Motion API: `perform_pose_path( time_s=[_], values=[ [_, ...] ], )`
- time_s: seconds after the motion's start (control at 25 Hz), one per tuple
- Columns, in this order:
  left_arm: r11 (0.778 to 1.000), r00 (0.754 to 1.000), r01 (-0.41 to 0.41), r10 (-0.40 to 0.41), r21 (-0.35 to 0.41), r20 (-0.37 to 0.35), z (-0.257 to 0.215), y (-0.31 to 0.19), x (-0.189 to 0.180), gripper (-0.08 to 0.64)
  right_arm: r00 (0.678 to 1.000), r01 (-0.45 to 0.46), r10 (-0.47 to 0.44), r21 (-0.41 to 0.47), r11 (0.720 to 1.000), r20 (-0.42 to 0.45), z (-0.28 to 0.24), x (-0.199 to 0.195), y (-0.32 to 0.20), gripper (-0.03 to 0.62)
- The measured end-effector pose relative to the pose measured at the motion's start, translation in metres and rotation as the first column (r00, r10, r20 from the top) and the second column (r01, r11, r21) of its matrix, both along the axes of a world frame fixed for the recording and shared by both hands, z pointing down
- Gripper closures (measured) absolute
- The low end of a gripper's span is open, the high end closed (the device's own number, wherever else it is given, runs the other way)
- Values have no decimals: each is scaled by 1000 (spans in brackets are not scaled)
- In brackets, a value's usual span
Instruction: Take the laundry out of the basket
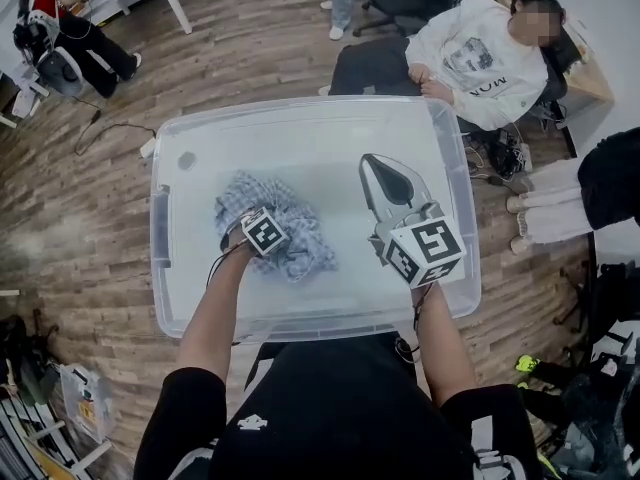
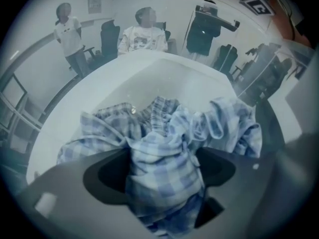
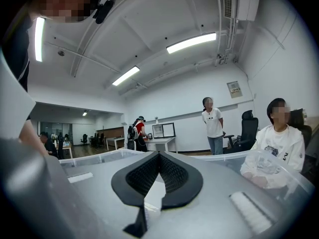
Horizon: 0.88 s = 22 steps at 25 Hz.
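Left gripper point(image 2: 162, 173) jaws clamp a bunched fold of the blue checked cloth point(image 2: 224, 126) inside the clear basket point(image 1: 300, 116). Right gripper point(image 3: 159, 158) jaws are closed together, empty

- Right gripper point(image 3: 159, 158): ribbed black pads closed tip to tip, nothing btwn them.
- Clear basket rim point(image 3: 94, 158) just beyond the jaws, running left & right.
- Seated person point(image 3: 276, 143) in white top, near, ahead-right.
- Standing person point(image 3: 213, 123) in white tee, farther, ahead-right.
- Person in red point(image 3: 137, 133) w/ backpack, far ahead-left, beside a monitor point(image 3: 163, 130).
- Ceiling light point(image 3: 192, 42) strips overhead.
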<state>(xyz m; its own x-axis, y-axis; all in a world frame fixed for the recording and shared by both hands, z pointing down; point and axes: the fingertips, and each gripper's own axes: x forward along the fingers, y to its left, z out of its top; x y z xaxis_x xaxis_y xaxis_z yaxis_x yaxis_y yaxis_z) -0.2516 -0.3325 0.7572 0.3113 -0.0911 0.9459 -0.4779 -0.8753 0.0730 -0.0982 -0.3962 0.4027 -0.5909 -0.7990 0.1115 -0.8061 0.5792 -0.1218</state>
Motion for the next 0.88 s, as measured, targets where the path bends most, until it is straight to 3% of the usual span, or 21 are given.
perform_pose_path(
  time_s=[0.08, 0.24, 0.56, 0.88],
  values=[
    [1000, 1000, 10, -10, 2, 4, -4, -3, 1, 271, 1000, -5, 5, -2, 1000, -1, 1, 3, 1, 594],
    [1000, 1000, 13, -13, -12, 3, -6, 3, 5, 360, 1000, -6, 6, 6, 1000, -2, -2, 9, 2, 594],
    [998, 998, 54, -54, -33, -15, -8, 8, 9, 417, 1000, 12, -12, 22, 1000, -3, -8, 12, 1, 594],
    [996, 996, 86, -85, 8, -40, -36, -4, 11, 423, 999, 40, -40, 34, 999, 7, -11, 16, 2, 594]
  ],
)
